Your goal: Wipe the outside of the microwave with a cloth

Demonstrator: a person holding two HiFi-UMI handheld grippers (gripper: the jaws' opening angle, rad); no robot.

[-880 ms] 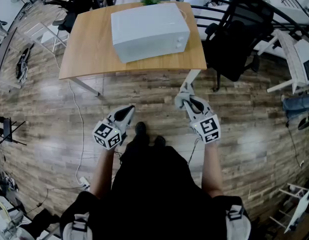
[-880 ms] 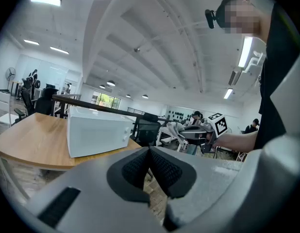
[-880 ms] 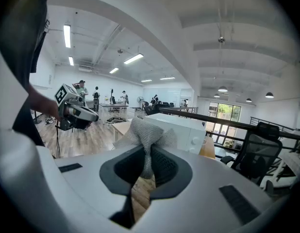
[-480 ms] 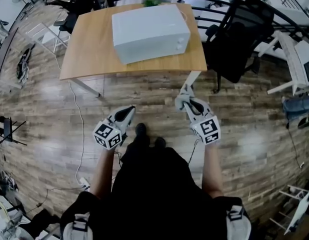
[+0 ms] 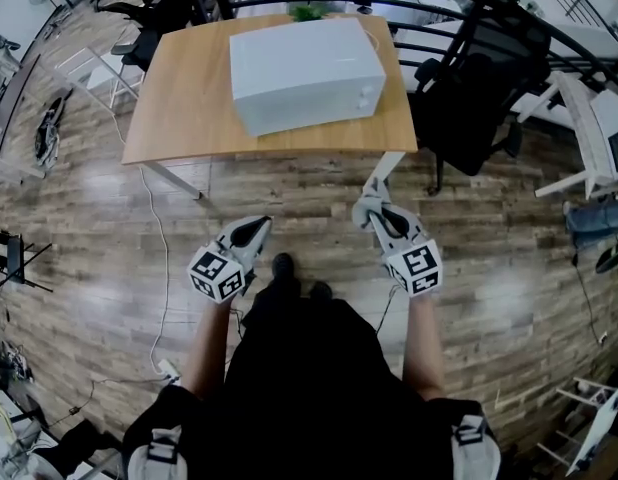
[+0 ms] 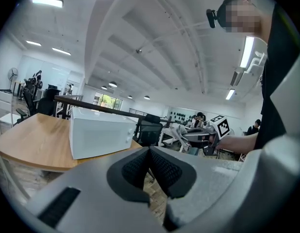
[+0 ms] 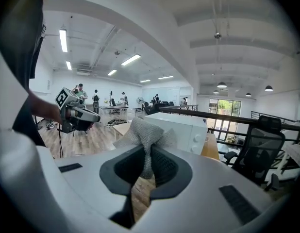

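Cloth gripped, wiping not yet begun.
Nearest the person, the left tongs (image 5: pixel 257 226) at 11 o'clock are pinched together on nothing, while the right tongs (image 5: pixel 377 204) at 1 o'clock clamp a crumpled grey knitted cloth (image 7: pixel 142 132). Across a stretch of wood-plank floor (image 5: pixel 289 183), at 12 o'clock, the white boxy microwave (image 5: pixel 304 73) sits on the pale wooden counter (image 5: pixel 179 118), well apart from the cloth. I'd judge every outer face is left to wipe.
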